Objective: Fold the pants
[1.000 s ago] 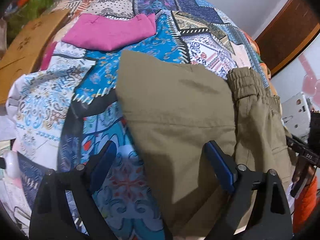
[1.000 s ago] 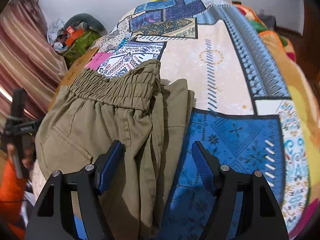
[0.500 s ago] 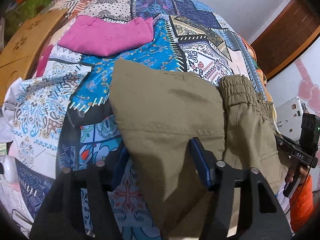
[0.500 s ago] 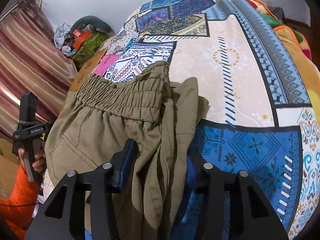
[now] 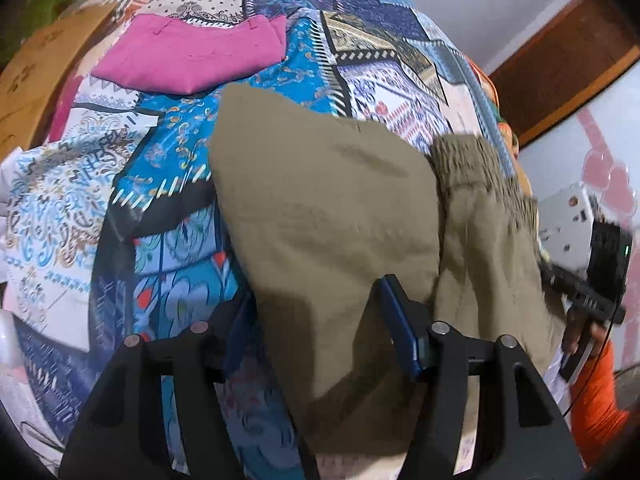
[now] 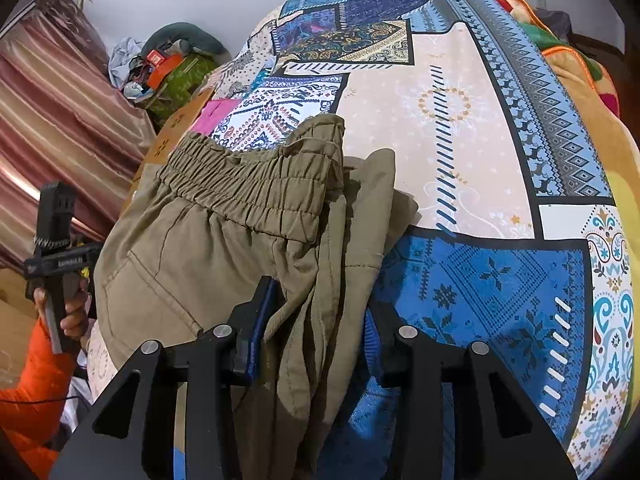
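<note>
A patchwork bedspread (image 5: 168,152) in blues, creams and dark bands covers the bed and fills both views. On it lie the olive pants (image 5: 320,208), folded into a thick stack, with the elastic waistband (image 6: 256,188) gathered on the right in the left wrist view and running across the far side of the stack in the right wrist view. A folded pink garment (image 5: 188,56) lies on the bedspread farther away and to the left of the pants, apart from them. Beyond the bed to the left stands a striped curtain (image 6: 52,120), with a heap of clutter in the far corner.

The left gripper (image 5: 316,320) sits at the near left edge of the pants. Its jaws have just been closing and now clench on the cloth: the right pad presses onto the top of the folded panel, while the left finger is tucked at the fabric's left edge against the bedspread.

The right gripper (image 6: 316,332) sits at the near right edge of the stack, where the layered edges hang. Its jaws have also just been closing and now pinch those bunched layers between the pads, the right pad half hidden under the cloth.

An orange sleeve (image 6: 28,384) shows at the near left of the right wrist view, its hand around the other gripper's handle.
</note>
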`<state>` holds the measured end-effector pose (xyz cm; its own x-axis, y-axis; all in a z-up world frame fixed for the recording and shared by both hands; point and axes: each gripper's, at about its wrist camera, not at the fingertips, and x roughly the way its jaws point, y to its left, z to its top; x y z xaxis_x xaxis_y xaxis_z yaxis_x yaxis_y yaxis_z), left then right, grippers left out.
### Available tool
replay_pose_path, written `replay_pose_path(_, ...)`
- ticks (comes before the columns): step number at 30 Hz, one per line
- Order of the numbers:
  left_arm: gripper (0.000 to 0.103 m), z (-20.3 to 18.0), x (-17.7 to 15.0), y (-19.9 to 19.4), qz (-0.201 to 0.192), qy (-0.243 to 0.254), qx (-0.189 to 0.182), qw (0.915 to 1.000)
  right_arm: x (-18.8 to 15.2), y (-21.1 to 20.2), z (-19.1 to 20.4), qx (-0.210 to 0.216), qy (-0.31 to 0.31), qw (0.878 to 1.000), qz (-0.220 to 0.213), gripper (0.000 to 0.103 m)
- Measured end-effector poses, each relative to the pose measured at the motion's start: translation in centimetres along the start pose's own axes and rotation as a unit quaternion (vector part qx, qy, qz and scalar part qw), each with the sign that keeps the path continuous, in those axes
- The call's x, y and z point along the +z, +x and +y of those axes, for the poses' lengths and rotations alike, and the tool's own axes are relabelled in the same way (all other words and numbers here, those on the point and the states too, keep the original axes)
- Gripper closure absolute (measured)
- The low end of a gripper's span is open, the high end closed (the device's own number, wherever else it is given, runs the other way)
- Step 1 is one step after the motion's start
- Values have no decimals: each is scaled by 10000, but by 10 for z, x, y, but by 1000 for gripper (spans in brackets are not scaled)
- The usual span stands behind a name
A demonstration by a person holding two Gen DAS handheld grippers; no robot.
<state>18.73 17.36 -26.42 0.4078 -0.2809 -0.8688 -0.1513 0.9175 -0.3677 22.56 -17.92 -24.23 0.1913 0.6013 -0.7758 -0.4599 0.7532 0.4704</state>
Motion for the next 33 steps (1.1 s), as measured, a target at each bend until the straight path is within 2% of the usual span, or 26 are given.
replay_pose_path(2,44,2,9,3,-42,23,-33,10000,1,1,1,2,5,10000,-13,66)
replay_pose_path(4,53,0,16,5,-93,59,5,9999,2,2,2,-34,-11,10000,-81,67)
replay_pose_path(6,79,-3,22,3,-152,94,65,9998,3,4,3,-75,-30,9998,-168,70)
replay_pose_path(7,86,-7,25,0,-188,154,108,9996,4,4,5,-109,-53,9997,-208,72)
replay_pose_path(8,97,-11,27,-1,-242,213,231,9992,5,4,8,-150,-110,9995,-246,75)
replay_pose_path(12,100,-32,32,-10,-508,612,838,9933,14,0,22,-383,-440,9975,-410,88)
replay_pose_path(20,100,-51,49,-54,-1131,1037,1215,9807,45,-15,48,-608,-916,9916,-682,91)
replay_pose_path(29,100,-19,94,-106,-1709,812,1439,9713,99,-13,94,-553,-1331,9827,-1167,91)
replay_pose_path(33,100,0,115,-120,-1953,772,1655,9636,124,-1,116,-519,-1563,9776,-1311,91)
